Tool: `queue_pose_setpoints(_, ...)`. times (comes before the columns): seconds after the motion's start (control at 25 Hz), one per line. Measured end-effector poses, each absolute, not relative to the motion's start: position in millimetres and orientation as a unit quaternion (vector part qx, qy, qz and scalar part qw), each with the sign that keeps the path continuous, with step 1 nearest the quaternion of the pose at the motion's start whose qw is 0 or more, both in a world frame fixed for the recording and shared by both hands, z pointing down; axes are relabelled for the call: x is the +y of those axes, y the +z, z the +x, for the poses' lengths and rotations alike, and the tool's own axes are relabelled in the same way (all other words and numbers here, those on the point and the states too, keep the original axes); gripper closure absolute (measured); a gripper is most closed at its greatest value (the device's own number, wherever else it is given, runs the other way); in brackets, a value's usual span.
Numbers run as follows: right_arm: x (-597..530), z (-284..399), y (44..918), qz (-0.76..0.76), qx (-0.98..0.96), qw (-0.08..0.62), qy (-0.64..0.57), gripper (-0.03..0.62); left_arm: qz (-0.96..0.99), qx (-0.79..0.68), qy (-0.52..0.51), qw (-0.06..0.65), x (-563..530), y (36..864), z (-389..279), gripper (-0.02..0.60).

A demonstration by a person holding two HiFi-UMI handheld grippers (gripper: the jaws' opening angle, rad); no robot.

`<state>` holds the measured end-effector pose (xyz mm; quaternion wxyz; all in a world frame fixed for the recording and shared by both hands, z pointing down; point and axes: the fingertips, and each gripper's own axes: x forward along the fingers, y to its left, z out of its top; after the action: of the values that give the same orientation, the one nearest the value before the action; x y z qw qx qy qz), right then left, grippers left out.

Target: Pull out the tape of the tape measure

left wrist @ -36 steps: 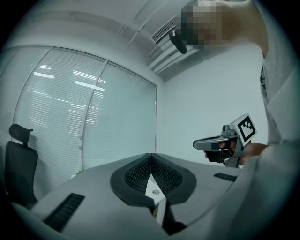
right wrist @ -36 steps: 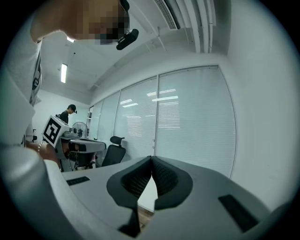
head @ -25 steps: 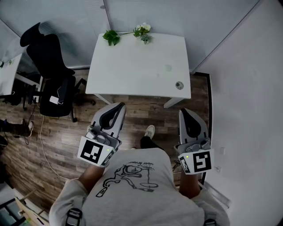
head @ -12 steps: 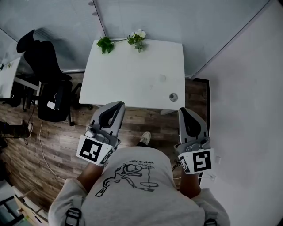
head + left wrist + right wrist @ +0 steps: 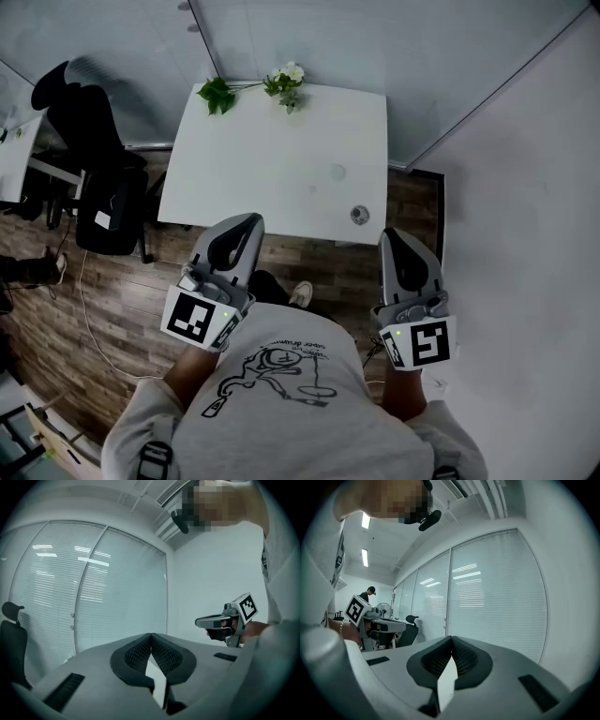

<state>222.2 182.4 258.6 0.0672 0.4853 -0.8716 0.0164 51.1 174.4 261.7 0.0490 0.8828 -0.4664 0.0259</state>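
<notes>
1. Left gripper [image 5: 249,223] and right gripper [image 5: 390,234]: jaws pinched together on both, nothing in either.
2. Tape measure [image 5: 359,215] sits untouched by the near right corner of the white table [image 5: 262,159].
3. Compared with a second ago, the table's noticeably closer to both grippers.

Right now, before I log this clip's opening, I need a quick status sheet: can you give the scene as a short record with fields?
Setting: office, wood floor, white table ahead of the person
Tape measure: probably the small round item near the table's front right corner; too small to confirm
Other things: plant sprigs at the table's far edge; black chair on the left
Left gripper: jaws together, nothing between them
Right gripper: jaws together, empty
Contact: neither gripper touches the round item
Task progress: tape not yet pulled
</notes>
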Motion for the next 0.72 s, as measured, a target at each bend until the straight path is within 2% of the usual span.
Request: queue_pose_setpoints(0.72, 121.7, 204.4, 277.0, 0.479, -0.874, 0.077, 0.03, 0.585, 0.881, -0.469, 0.028, 0.058, 112.5, 278.0, 35.1, 0.561)
